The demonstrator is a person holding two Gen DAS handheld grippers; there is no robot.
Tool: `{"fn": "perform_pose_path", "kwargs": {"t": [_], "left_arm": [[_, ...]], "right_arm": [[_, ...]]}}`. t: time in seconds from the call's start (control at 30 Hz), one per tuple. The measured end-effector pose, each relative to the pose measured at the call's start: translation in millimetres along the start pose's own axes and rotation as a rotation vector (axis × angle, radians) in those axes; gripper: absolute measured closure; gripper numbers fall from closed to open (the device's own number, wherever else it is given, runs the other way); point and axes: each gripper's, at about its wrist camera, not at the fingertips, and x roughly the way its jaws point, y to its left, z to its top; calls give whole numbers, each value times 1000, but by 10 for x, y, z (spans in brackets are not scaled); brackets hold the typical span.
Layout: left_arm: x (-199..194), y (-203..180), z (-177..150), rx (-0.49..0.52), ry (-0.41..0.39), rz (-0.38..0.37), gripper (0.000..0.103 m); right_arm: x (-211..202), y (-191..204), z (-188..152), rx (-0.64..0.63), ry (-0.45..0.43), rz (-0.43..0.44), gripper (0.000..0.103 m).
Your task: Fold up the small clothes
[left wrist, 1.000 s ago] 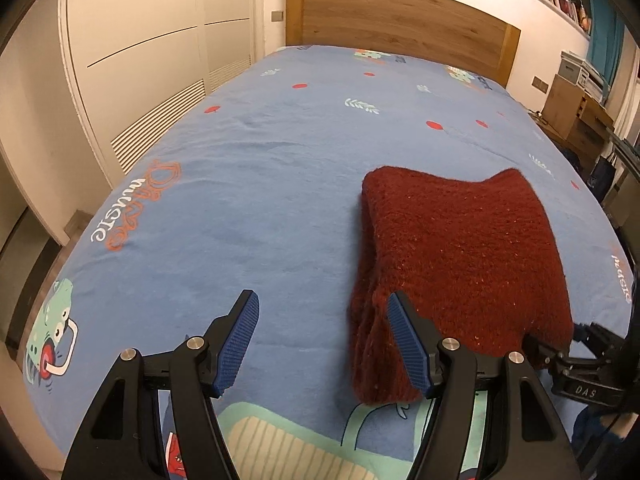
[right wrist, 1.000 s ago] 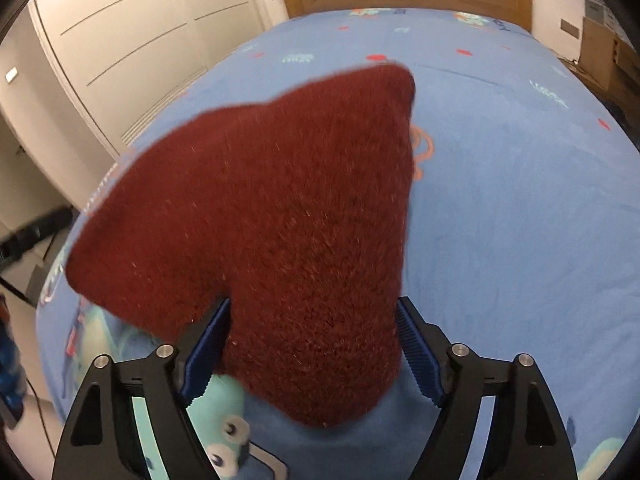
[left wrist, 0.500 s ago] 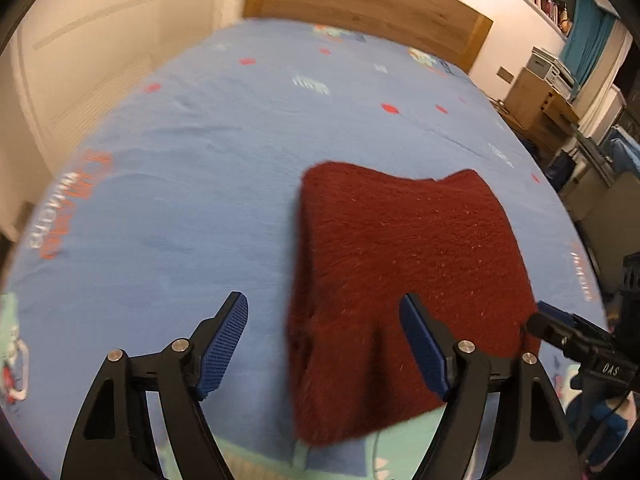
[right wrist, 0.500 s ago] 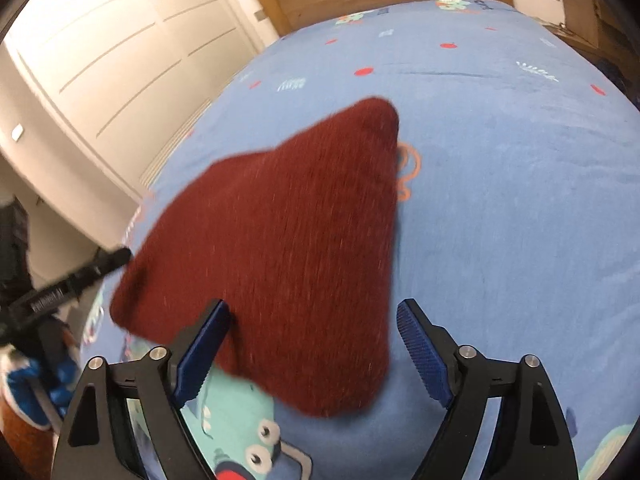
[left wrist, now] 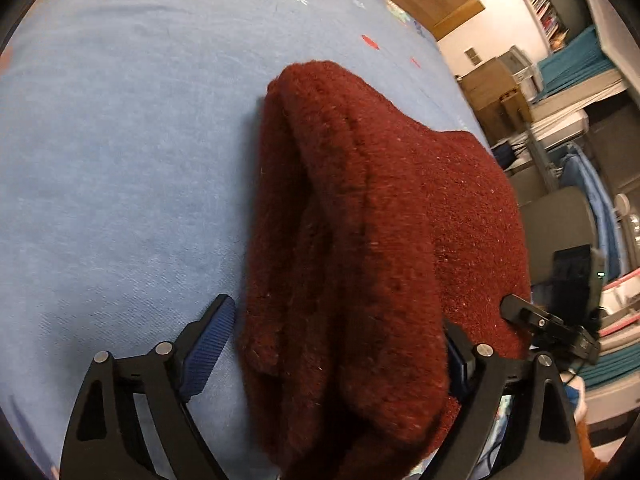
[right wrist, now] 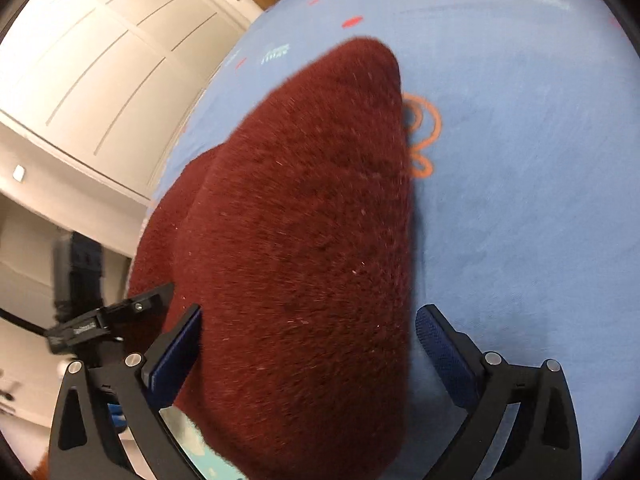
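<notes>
Left wrist view: dark red knit garment (left wrist: 360, 240), folded in layers, lies on blue bedsheet (left wrist: 120, 160), its near end between the wide-spread jaws of left gripper (left wrist: 336, 344); nothing clamped, tho right pad is partly hidden by fabric. Right gripper (right wrist: 308, 344) also wide open w/ garment (right wrist: 304, 240) bunched between pads, contact hard to tell, view blurry. White wardrobe (right wrist: 80, 60) beside bed.
</notes>
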Motion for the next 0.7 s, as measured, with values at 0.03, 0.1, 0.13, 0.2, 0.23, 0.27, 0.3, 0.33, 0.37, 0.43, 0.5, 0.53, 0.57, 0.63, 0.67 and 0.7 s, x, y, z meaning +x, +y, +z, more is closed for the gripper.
{"fn": "perform_pose_path", "kwargs": {"t": [0.03,0.1,0.13,0.2,0.23,0.27,0.3,0.33,0.37,0.43,0.5,0.53,0.57,0.63,0.67,0.7], "left_arm": [[-13,11,8,5,-7,-16,15],[-14,17,7,13,-8,-52,17],[-8,18,9,12,-7,-78,24],[17,32,22,-7,-4,-142,38],[6,43,31,-25,-6,-174,44],[0,42,24,-35,-13,-193,47],[-17,25,6,-38,-20,-207,51],[-36,-5,2,-37,-32,-223,54],[-62,-31,3,-36,-43,-239,56],[-144,-92,18,-37,-75,-285,58],[-211,-209,53,-26,-98,-321,59],[-224,-283,92,-15,-108,-335,59],[-230,-345,116,-9,-112,-346,59],[-225,-502,175,4,-121,-368,59],[-206,-579,213,11,-121,-378,59],[-171,-649,249,17,-118,-387,59]], "right_arm": [[29,-37,-4,16,8,30,1],[93,-110,-8,43,20,82,2],[115,-140,-16,57,21,108,4],[140,-190,-27,78,19,156,13],[132,-201,-31,80,14,168,16],[106,-213,-40,79,8,181,21],[89,-235,-43,83,2,196,26],[41,-259,-51,90,-4,211,29],[5,-288,-54,102,-15,235,31],[-45,-303,-55,102,-32,253,34],[-173,-320,-58,98,-64,272,36],[-248,-330,-54,95,-81,282,36],[-363,-350,-55,92,-105,297,36],[-536,-374,-4,85,-139,310,37],[-635,-390,18,82,-153,311,37],[-721,-401,19,79,-163,309,37]]}}
